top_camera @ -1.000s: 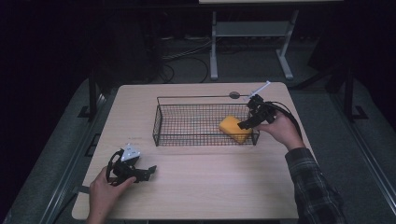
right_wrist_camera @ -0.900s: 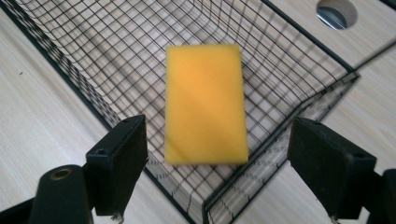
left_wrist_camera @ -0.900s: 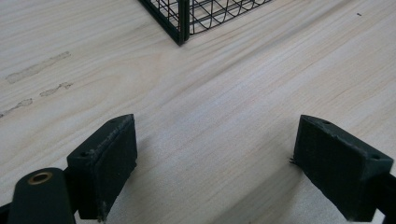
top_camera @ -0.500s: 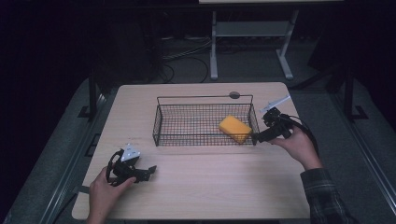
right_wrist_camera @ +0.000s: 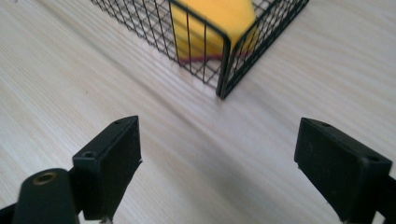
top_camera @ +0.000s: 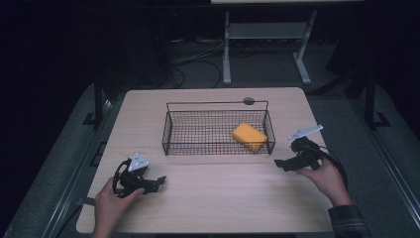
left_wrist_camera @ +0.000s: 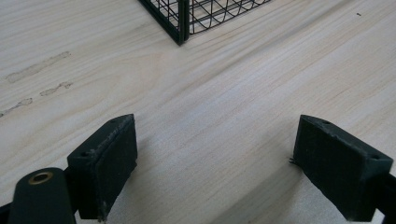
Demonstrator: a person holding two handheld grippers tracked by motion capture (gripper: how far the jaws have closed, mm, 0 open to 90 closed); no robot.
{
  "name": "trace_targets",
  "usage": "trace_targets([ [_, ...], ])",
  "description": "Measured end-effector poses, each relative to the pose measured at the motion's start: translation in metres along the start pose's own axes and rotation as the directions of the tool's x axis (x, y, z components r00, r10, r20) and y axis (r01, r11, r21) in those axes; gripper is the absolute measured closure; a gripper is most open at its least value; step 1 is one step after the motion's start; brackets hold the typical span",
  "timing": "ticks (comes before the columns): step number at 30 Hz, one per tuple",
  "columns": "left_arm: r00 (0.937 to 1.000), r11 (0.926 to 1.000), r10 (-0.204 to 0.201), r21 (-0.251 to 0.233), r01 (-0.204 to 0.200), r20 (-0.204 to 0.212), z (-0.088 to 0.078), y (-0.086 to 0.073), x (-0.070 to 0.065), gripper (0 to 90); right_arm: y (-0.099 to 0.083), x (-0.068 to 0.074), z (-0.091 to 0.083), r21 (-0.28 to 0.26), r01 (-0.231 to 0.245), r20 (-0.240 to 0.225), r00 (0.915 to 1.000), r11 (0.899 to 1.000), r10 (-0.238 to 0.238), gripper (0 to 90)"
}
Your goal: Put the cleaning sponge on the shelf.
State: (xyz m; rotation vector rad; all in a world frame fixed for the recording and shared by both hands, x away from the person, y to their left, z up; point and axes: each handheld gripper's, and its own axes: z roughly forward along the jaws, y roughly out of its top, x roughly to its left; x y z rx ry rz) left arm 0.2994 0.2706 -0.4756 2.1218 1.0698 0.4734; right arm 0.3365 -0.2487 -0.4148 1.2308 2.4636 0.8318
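A yellow sponge [top_camera: 249,137] lies inside the black wire basket [top_camera: 171,128] at its right end; it shows through the mesh as the sponge [right_wrist_camera: 215,23] behind the basket [right_wrist_camera: 223,70] corner. My right gripper [top_camera: 283,165] is held low over the table, right of and in front of the basket. Its jaws have just been opening and stand open with only bare tabletop between them [right_wrist_camera: 217,168]. My left gripper [top_camera: 157,182] rests near the front left of the table, open and empty [left_wrist_camera: 215,172], pointing toward the basket [left_wrist_camera: 180,18] corner.
A small dark round spot [top_camera: 248,101] sits on the light wooden table [top_camera: 213,203] behind the basket. Past the table's far edge stands a white metal frame [top_camera: 262,34] on a dark floor with cables.
My right gripper has drawn back out of the basket, moving right and toward the front and sinking to the table. The sponge stays in the basket. The left gripper has not moved.
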Motion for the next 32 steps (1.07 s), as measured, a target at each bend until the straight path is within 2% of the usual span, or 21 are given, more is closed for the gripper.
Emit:
trace_targets([
  [9, 1.0000, 1.0000, 0.000, 0.000, 0.000, 0.000, 0.000, 0.000, 0.000, 12.8, -0.033, 0.005, 0.004, -0.027, -0.033, 0.024, 0.9991, 0.999, 0.034, 8.7],
  [13, 1.0000, 1.0000, 0.000, 0.000, 0.000, 0.000, 0.000, 0.000, 0.000, 12.8, -0.051, 0.006, 0.008, -0.044, -0.034, 0.038, 0.9986, 0.998, 0.036, 3.1],
  [20, 1.0000, 1.0000, 0.002, 0.001, -0.002, -0.001, 0.000, 0.000, 0.000, 12.8, -0.076, 0.007, 0.014, -0.059, -0.037, 0.055, 0.9977, 0.998, 0.040, 2.8],
  [22, 1.0000, 1.0000, 0.002, 0.001, -0.002, 0.000, 0.000, 0.000, 0.000, 12.8, -0.080, 0.008, 0.015, -0.058, -0.038, 0.058, 0.9974, 0.998, 0.041, 2.5],
  [26, 1.0000, 1.0000, 0.002, 0.001, -0.002, 0.000, 0.000, 0.000, 0.000, 12.8, -0.086, 0.009, 0.015, -0.092, -0.052, 0.057, 0.9967, 0.994, 0.057, 1.8],
  [32, 1.0000, 1.0000, 0.002, 0.001, -0.002, 0.000, 0.000, 0.000, 0.000, 12.8, -0.092, 0.007, 0.017, -0.134, -0.062, 0.038, 0.9970, 0.989, 0.068, 1.7],
])
